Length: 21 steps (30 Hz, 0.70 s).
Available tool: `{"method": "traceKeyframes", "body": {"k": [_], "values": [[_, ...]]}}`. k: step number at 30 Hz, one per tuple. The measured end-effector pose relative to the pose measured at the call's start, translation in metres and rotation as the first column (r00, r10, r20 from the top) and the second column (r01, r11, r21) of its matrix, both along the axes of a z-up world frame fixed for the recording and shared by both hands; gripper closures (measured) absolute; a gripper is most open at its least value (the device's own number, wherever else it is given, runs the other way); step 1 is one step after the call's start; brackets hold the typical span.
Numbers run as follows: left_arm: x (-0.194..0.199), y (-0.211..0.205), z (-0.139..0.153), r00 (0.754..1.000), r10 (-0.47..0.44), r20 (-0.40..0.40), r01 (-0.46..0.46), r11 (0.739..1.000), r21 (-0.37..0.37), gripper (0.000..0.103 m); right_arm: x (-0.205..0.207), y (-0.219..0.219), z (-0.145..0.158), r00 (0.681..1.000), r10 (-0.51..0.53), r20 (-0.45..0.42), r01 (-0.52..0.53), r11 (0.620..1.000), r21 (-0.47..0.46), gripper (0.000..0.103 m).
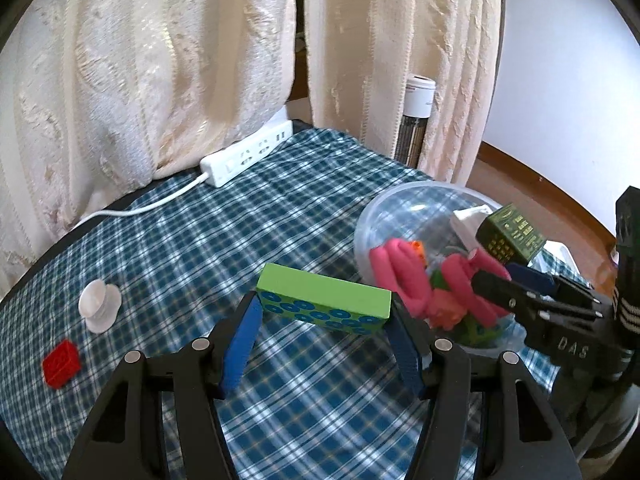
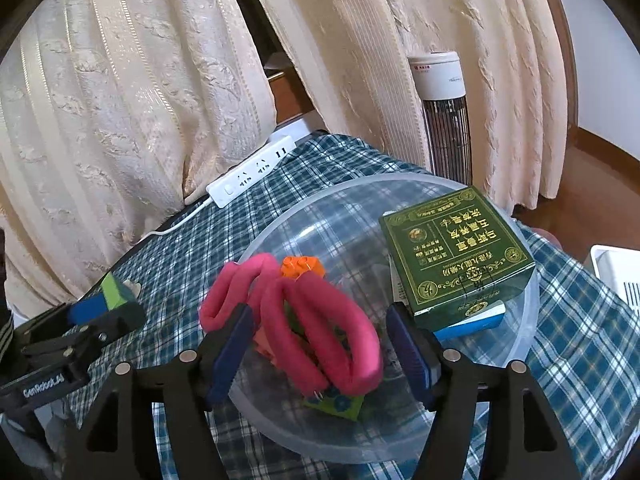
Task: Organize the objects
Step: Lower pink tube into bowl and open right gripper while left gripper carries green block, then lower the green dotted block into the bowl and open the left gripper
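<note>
The green block [image 1: 323, 304], a long bar with blue rings printed on its near face, sits pinched endwise between the blue pads [image 1: 240, 350] of the left gripper [image 1: 324, 320], lifted clear of the checked tablecloth [image 1: 192, 240] and just left of the clear plastic bowl [image 1: 372, 216]; in the right wrist view the same block [image 2: 114, 289] shows at the far left, clamped in that gripper [image 2: 100, 308].

The bowl [image 2: 520, 344] holds pink foam curlers [image 2: 320, 320], an orange brick [image 2: 302, 267], a small green ringed block [image 2: 336, 404] near its front wall and a dark green printed box [image 2: 456, 256] leaning on its right rim with a blue-and-white box [image 2: 472, 326] under it; the right gripper [image 2: 320, 344] hangs over the bowl with its tongs spread, the curlers lying between the pads [image 2: 230, 354] without clear contact; from the left wrist view that gripper [image 1: 516, 284] reaches in from the right, above the curlers [image 1: 400, 276] and beside the dark box [image 1: 510, 236].

On the cloth to the left lie a white knob-shaped piece [image 1: 99, 304] and, nearer, a red brick [image 1: 61, 364], well apart from the bowl; at the far edge a white power strip [image 1: 246, 152] rests against cream curtains [image 1: 160, 60]; a tower fan [image 2: 442, 112] stands behind on the right; a white tray [image 2: 616, 276] shows at the right edge.
</note>
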<state>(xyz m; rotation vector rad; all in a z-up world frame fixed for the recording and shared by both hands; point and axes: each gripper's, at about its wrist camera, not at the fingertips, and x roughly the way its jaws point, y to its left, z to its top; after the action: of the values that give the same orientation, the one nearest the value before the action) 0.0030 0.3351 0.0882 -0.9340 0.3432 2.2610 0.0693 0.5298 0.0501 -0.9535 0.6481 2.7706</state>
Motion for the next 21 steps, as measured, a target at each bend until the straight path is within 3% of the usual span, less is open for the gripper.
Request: {"method": "traceKeyframes", "body": {"k": [21], "values": [[0.007, 0.071, -0.010, 0.990, -0.139, 0.001, 0.139, 0.990, -0.015, 0.040, 0.032, 0.020, 0.015, 0.999, 0.001, -0.046, -0.001, 1.000, -0.009, 0.031]]}}
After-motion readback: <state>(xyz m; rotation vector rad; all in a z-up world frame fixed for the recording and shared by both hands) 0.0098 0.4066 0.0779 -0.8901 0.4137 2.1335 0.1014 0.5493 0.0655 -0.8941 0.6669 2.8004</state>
